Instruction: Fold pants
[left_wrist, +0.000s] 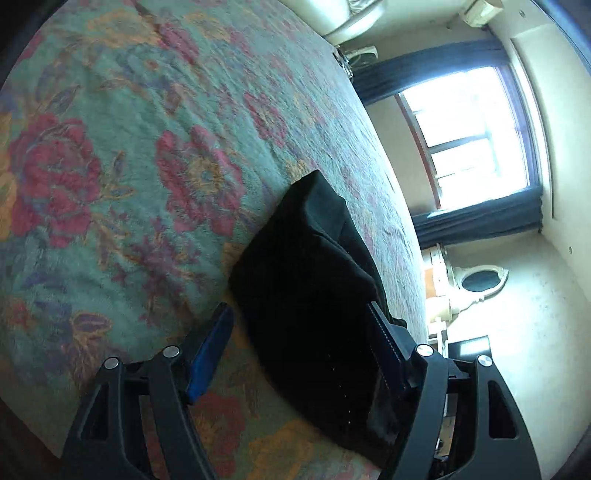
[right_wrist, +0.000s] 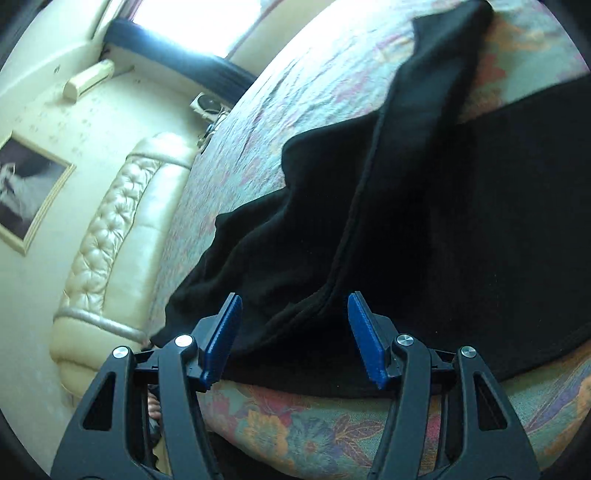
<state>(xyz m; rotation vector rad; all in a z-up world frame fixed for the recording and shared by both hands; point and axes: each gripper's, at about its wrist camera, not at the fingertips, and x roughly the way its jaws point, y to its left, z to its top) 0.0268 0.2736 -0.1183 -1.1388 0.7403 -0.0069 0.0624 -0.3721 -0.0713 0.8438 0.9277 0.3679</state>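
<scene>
Left wrist view: the left tongs (left_wrist: 303, 343) stand spread, pinching nothing, over the black pants (left_wrist: 306, 273) lying on the floral bedspread (left_wrist: 110, 155); a window (left_wrist: 469, 136) sits at three o'clock. Right wrist view: the right tongs (right_wrist: 293, 332) also gape apart, the pants' seam lying loose between them, headboard (right_wrist: 110, 236) at nine o'clock.

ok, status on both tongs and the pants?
Left tongs open, black pants between the pads, not pinched. Right tongs open over the pants' edge. Pants lie partly folded on the floral blanket. Nothing in the way.
</scene>
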